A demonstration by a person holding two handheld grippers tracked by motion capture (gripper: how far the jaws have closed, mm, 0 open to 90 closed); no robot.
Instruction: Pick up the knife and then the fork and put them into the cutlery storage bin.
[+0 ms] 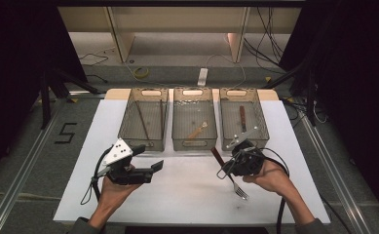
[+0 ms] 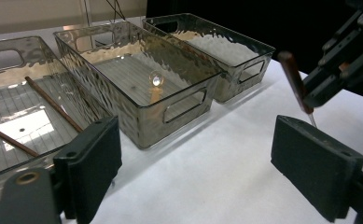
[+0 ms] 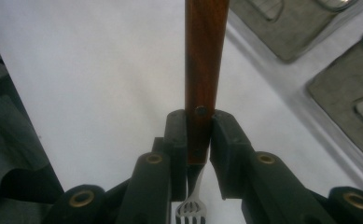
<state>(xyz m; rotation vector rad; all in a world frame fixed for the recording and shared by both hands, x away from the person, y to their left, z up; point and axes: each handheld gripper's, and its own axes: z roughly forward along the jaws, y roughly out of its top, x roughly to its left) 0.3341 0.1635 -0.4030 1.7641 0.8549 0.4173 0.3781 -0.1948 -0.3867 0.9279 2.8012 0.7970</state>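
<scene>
From the high view, we see our right gripper (image 1: 231, 163) holding a fork (image 1: 230, 174) above the table's (image 1: 187, 195) near right part, just in front of the right bin (image 1: 240, 124), probably for sorting. Our left gripper (image 1: 150, 168) idles wide open, empty. The left gripper view shows the fork's dark handle (image 2: 292, 77) tilted. In the right gripper view, the jaws pinch the reddish wooden handle (image 3: 205, 60), tines (image 3: 191, 212) pointing back.

Right gripper (image 3: 198, 135) clamped (left (image 2: 207, 163) agape)
</scene>
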